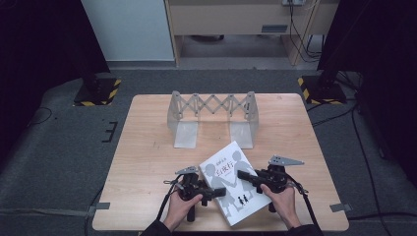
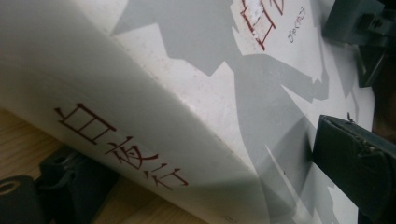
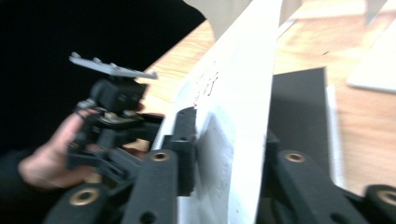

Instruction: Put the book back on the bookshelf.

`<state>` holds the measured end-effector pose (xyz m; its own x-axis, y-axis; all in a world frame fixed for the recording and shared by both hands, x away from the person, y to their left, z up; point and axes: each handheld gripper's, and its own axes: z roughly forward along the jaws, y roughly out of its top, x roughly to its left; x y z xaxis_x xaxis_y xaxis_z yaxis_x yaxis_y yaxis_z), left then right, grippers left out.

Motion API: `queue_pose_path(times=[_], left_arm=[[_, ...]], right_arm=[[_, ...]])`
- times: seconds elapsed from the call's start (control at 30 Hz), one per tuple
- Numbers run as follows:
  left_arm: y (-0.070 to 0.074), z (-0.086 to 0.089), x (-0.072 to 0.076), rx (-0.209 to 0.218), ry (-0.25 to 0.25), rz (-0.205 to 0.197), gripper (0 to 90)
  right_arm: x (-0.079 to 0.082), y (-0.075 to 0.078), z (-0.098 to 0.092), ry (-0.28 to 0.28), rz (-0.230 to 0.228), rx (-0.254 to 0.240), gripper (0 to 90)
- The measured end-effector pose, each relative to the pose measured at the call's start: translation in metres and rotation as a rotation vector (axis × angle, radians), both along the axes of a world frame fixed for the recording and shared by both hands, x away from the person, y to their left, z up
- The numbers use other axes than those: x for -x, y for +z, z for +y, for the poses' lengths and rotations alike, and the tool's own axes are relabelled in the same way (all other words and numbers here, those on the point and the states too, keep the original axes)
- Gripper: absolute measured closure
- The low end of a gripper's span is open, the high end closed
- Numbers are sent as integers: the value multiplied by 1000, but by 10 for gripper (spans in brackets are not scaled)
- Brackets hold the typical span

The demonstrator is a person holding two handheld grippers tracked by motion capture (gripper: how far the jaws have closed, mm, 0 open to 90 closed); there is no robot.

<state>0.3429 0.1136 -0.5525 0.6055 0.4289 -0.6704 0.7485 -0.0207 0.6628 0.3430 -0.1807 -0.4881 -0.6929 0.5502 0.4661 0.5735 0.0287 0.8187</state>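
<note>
Down at the near edge of the table (image 1: 147,147), both hands work on one white book (image 1: 231,182), which lies cover up and askew, one corner pointing toward the rack (image 1: 211,105) at the far side. The left hand (image 1: 182,206) comes in from the bottom edge with the forearm angled inward, wrapped around the handle of the left gripper (image 1: 219,191), which points level and to the right at the spine side of the book. Its own view shows the jaws spread wide around that edge: one low beside the table under the spine (image 2: 140,154), the other out over the cover (image 2: 187,70) with no clear pressure on it. The right hand (image 1: 280,196) mirrors this pose, with the forearm slanting inward and the right gripper (image 1: 242,174) aimed level and to the left over the opposite long edge. In the right gripper view the book (image 3: 243,93) stands between the two jaws, each close against a face. Whether the pads press or merely sit alongside, I cannot tell. That view also shows the left gripper (image 3: 116,107) beyond the book, with the fingers (image 3: 42,163) of the left hand curled around its body. The two grippers sit near each other, apart, with the book between them.
</note>
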Motion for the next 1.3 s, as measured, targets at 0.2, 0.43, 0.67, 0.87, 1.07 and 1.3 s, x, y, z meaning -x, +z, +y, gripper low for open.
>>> queue_pose_path(times=[0.2,0.43,0.67,0.87,1.07,1.3], left_arm=[[-1,-1,1,6,24,7,58],[-1,-4,1,13,27,11,63],[-1,-6,5,14,69,19,92],[-4,-4,7,41,119,54,188],[-4,-4,8,43,139,59,208],[-4,-5,8,40,147,56,211]], right_arm=[[-2,-9,-4,-23,-59,67,553],[-2,-12,-8,-46,-59,92,504],[0,-14,-11,-62,-58,153,457],[1,-19,-9,-88,-21,201,431],[2,-23,-6,-107,-27,291,403],[2,-27,-8,-129,7,253,421]])
